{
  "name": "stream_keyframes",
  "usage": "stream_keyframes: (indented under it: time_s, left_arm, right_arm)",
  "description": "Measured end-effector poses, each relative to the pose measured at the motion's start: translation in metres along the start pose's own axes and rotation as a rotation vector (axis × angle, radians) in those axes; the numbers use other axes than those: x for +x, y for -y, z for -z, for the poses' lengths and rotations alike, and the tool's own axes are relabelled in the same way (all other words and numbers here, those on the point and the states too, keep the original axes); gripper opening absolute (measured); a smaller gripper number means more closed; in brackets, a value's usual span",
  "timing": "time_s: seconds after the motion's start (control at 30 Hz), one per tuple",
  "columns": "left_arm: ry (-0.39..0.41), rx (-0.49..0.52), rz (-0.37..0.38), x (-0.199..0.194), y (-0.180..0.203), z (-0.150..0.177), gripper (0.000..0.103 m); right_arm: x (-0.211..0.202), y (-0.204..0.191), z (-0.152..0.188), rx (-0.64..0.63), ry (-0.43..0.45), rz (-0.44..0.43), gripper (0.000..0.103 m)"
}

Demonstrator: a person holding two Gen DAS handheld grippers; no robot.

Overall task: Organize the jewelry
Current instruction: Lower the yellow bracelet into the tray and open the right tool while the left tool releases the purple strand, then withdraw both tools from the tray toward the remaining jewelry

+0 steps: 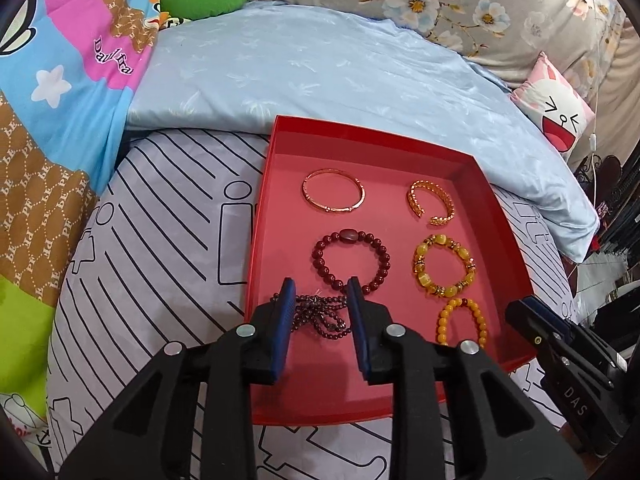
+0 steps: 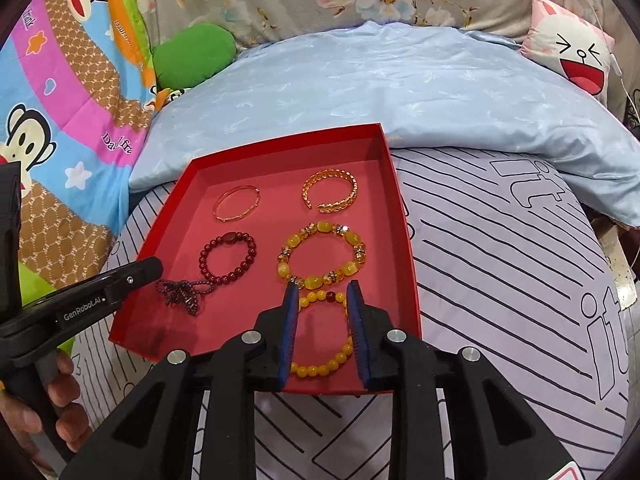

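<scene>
A red tray (image 1: pixel 267 184) (image 2: pixel 404 216) lies on a bed and holds several bracelets. At its far end lie a thin gold bangle (image 1: pixel 334 195) (image 2: pixel 237 203) and an open gold cuff (image 1: pixel 432 202) (image 2: pixel 330 194). In the middle lie a dark red bead bracelet (image 1: pixel 352 262) (image 2: pixel 228 258) and a yellow stone bracelet (image 1: pixel 444 270) (image 2: pixel 322 258). Nearer lie a tangled dark bead strand (image 1: pixel 320 314) (image 2: pixel 182 294) and a yellow bead bracelet (image 1: pixel 462 322) (image 2: pixel 320 336). My left gripper (image 1: pixel 320 292) is open over the dark strand. My right gripper (image 2: pixel 322 294) is open over the yellow bead bracelet.
The tray rests on a white sheet with black line print (image 1: pixel 160 240) (image 2: pixel 500 260). A pale blue pillow (image 1: pixel 320 68) (image 2: pixel 380 80) lies behind it. A colourful cartoon quilt (image 1: pixel 60 80) is at the left, a pink cartoon cushion (image 1: pixel 560 108) (image 2: pixel 576 52) at the right.
</scene>
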State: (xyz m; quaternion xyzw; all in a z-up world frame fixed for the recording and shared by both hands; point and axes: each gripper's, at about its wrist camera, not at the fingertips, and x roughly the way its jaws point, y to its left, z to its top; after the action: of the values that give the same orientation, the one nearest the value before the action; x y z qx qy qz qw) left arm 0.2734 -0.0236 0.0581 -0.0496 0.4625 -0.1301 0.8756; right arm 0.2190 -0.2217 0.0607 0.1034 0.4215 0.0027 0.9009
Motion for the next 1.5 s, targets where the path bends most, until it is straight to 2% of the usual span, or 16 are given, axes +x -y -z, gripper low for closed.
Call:
stream_keyframes:
  time_s: [0.4,0.7,1.1,1.5]
  left_arm:
    - [0.037,0.060,0.017,-0.041,0.015,0.034,0.025]
    - [0.034,0.049,0.030,-0.065,0.011,0.062,0.025]
    - [-0.012,0.043,0.049,-0.080,0.007,0.111,0.025]
    - [-0.052,0.072,0.072,-0.084,0.023,0.149,0.025]
  right_arm:
    - [-0.032,-0.009,0.029,-0.012,-0.001,-0.003,0.025]
    - [-0.053,-0.011,0.057,-0.011,-0.011,0.000,0.025]
    - [-0.073,-0.002,0.094,-0.009,-0.037,0.021,0.025]
    - [-0.084,0.007,0.131,-0.012,-0.073,0.038,0.025]
